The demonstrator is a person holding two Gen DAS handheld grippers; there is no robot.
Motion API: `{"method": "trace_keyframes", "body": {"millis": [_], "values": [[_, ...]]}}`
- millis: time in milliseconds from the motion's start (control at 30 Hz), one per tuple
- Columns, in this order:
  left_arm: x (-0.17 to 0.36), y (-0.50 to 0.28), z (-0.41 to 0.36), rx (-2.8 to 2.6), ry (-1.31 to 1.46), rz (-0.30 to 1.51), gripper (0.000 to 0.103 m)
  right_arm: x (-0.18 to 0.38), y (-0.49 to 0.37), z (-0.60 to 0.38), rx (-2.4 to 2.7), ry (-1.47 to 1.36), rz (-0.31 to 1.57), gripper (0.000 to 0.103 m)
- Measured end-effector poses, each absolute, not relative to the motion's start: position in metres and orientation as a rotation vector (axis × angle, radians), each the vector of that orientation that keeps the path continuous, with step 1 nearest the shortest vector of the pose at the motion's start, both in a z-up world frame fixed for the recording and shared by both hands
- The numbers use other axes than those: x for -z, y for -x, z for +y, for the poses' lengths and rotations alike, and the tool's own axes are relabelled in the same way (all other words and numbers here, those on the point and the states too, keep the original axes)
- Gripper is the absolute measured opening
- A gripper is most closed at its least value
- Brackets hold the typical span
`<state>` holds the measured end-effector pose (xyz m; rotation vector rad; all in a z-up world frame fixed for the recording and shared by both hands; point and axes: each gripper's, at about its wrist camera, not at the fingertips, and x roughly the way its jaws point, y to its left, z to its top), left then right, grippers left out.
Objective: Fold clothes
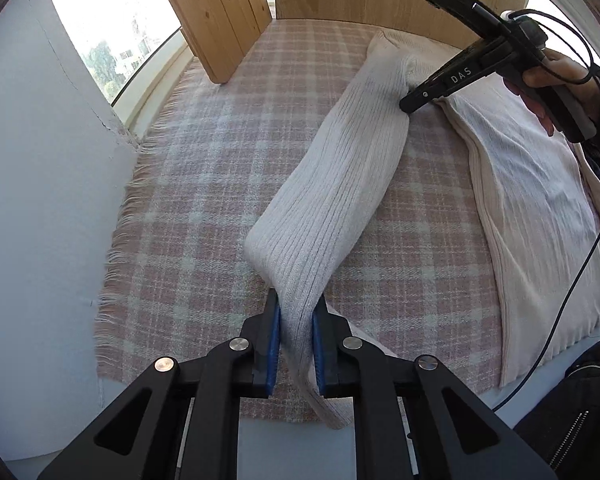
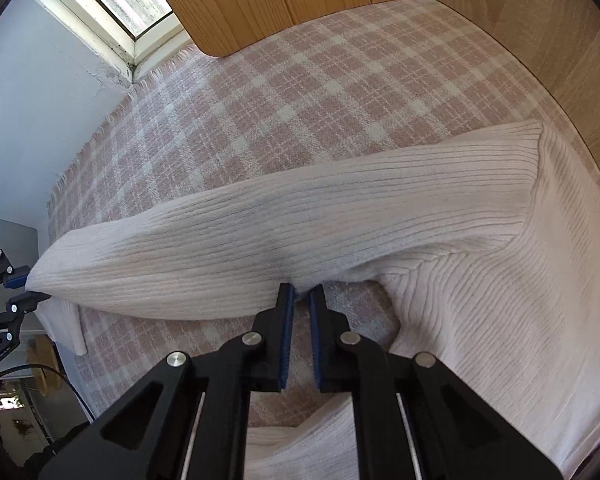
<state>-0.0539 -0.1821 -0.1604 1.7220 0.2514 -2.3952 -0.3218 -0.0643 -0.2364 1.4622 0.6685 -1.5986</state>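
A cream ribbed sweater (image 1: 540, 200) lies on a pink plaid blanket (image 1: 204, 184). Its long sleeve (image 1: 332, 184) stretches diagonally from the body toward me. My left gripper (image 1: 296, 300) is shut on the sleeve near the cuff, holding that end raised, and the cuff hangs below the blue pads. In the right wrist view the sleeve (image 2: 260, 232) runs across the frame to the left gripper (image 2: 24, 284) at the left edge. My right gripper (image 2: 300, 290) is shut, its tips pinching the sleeve's lower edge near the underarm. The left wrist view shows the right gripper (image 1: 406, 105) there, held by a hand (image 1: 548, 80).
Wooden panels (image 1: 216, 12) stand at the blanket's far edge, one more (image 2: 560, 60) on the right. A window (image 1: 112, 20) and a white wall (image 1: 40, 200) bound the left side. A black cable (image 1: 572, 288) hangs over the sweater, beside a dark jacket (image 1: 580, 400).
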Motion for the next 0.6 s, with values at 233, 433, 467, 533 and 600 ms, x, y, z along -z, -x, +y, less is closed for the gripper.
{"method": "trace_keyframes", "body": {"millis": [233,433,467,533,600], "values": [[0.163,0.024,-0.162,2.362,-1.873,0.319,0.031,0.227,0.314,-0.051,1.601,-1.46,0.742,0.006],[0.162,0.014,-0.191,2.328,-1.773,0.459,0.036,0.205,0.251,-0.066,1.329,-1.488,0.534,0.018],[0.166,0.014,-0.188,2.33,-1.786,0.467,0.036,0.206,0.228,-0.069,1.281,-1.5,0.531,0.026],[0.175,0.016,-0.182,2.331,-1.814,0.463,0.036,0.208,0.192,-0.079,1.224,-1.5,0.544,0.028],[0.184,0.021,-0.176,2.325,-1.836,0.428,0.036,0.21,0.17,-0.088,1.205,-1.487,0.551,0.028]]}}
